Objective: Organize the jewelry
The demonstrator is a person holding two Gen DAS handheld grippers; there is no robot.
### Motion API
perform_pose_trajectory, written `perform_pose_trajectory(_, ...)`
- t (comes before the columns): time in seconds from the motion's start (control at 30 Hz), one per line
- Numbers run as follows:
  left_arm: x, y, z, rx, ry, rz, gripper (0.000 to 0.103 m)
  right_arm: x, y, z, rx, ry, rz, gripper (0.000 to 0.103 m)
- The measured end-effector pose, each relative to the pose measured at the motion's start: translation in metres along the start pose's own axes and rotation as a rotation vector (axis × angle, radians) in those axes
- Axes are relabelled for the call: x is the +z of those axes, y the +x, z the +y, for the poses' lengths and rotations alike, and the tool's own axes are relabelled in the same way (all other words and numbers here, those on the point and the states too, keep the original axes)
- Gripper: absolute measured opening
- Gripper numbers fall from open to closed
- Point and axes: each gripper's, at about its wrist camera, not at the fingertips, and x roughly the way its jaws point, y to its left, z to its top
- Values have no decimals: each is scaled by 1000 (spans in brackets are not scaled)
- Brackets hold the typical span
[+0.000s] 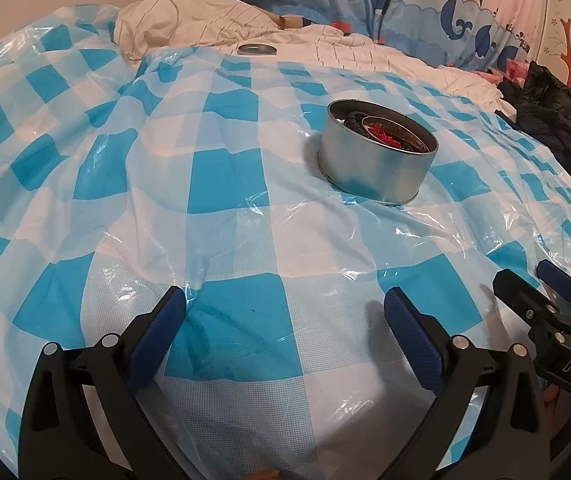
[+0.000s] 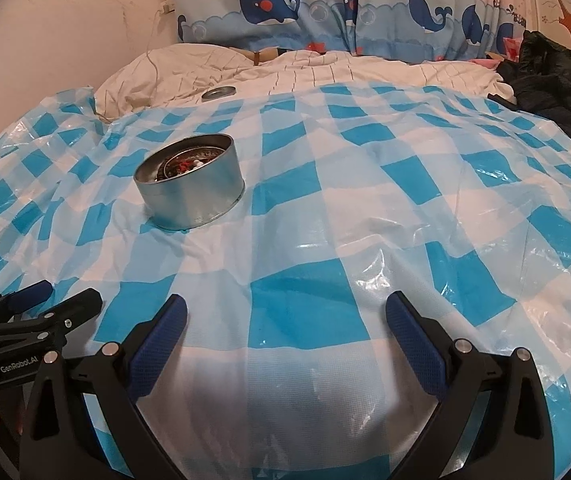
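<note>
Left wrist view: left gripper spread wide, empty, low over blue checked plastic sheet. Round metal tin ahead, upright, jewelry inside. Right wrist view: right gripper likewise released, tin forward-left; lid far back on bedding.

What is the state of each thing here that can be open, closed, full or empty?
Round tin: open, lid off, upright on the checked plastic sheet, jewelry inside.
Lid: off the tin, lying apart at the far edge of the sheet.
Left gripper: open, holding nothing.
Right gripper: open, holding nothing.
</note>
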Motion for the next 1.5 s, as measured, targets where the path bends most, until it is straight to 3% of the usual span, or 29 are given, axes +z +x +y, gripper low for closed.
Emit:
perform_pose_trajectory(0.5,2,4,0,9,8,11,95,1,-2,1,11,5,-6,95)
perform_pose_trajectory(0.73,13,-1,17,-92,-66,47,95,1,-2,0,22,9,-8,95)
perform_pose_trajectory(0.9,19,-10,17,42,9,-6,95,1,-1,0,28,10,-10,95)
perform_pose_trajectory(1.07,12,5,22,22,-13,22,95,1,-1,1,27,10,-11,95)
perform_pose_trajectory(1.5,8,5,15,25,12,2,95,1,-1,1,27,10,-11,95)
